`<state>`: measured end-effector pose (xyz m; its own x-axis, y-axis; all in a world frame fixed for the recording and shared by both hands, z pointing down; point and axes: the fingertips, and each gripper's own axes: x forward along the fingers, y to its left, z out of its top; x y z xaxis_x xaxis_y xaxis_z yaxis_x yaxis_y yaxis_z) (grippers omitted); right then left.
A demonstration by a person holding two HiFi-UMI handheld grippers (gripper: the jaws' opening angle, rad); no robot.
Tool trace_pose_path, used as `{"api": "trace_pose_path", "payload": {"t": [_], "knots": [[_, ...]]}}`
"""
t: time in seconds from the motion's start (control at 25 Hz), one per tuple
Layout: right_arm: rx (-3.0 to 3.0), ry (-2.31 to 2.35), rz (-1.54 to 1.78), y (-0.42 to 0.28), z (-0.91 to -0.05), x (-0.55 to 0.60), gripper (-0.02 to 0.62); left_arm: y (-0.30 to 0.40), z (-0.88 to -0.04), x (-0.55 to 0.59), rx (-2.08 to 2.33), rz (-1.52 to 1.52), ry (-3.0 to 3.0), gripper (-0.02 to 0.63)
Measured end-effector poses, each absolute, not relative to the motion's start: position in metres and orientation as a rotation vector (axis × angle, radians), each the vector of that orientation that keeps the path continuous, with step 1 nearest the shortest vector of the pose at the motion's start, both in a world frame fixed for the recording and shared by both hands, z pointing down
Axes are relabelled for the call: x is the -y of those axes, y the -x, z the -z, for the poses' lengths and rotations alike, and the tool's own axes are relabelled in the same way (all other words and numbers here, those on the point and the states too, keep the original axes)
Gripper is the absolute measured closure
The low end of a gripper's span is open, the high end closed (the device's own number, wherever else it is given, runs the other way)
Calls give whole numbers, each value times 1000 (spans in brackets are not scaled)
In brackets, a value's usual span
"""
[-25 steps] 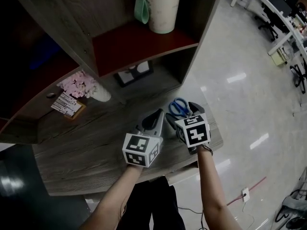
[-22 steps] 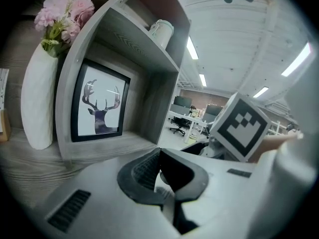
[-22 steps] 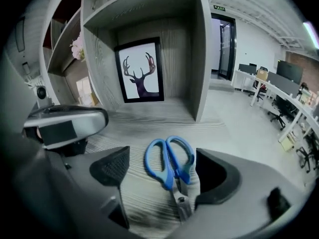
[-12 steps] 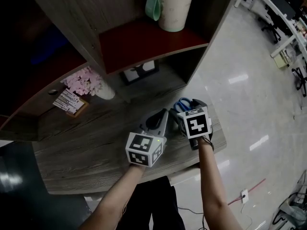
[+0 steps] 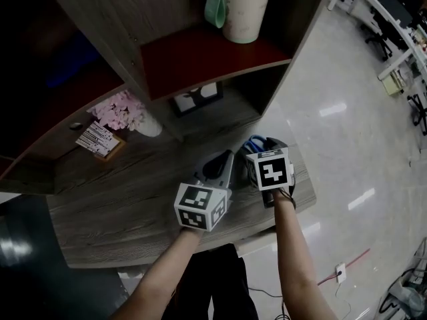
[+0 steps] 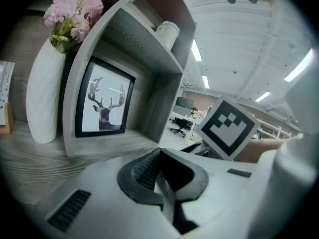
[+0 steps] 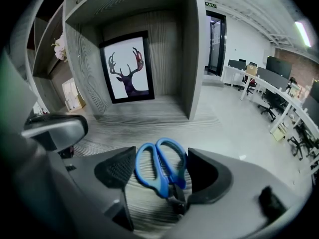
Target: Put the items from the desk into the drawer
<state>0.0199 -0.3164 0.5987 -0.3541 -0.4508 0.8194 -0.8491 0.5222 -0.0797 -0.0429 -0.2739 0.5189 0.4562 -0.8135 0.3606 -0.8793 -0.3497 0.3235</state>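
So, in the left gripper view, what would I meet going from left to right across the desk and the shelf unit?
From the left: white vase with pink flowers → framed deer picture → cup on the upper shelf → marker cube.

I stand at a grey wood-grain desk (image 5: 113,219) that fills the lower left of the head view. A shelf unit (image 5: 100,25) of the same wood rises across the top, and one shelf board (image 5: 207,55) is reddish brown. To the right, a pale glossy floor (image 5: 347,179) mirrors bright streaks (image 5: 338,108). White office tables (image 5: 393,25) and dark chairs (image 5: 375,35) crowd the upper right corner. In the right gripper view, ceiling strip lights (image 7: 303,33) run at the upper right, beside a dark doorway (image 7: 217,41).
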Motion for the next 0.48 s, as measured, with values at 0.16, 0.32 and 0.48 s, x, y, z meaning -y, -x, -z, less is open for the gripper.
{"api": "trace_pose_path", "payload": {"t": [0.16, 0.32, 0.48], "knots": [[2014, -1086, -652, -22, -598, 317, 264, 41, -516, 270, 1410, -183, -2247, 597], [2018, -1079, -640, -23, -596, 316, 265, 42, -514, 265, 1410, -181, -2243, 597], [2031, -1073, -603, -20, -588, 311, 265, 44, -515, 260, 1411, -188, -2234, 597]]}}
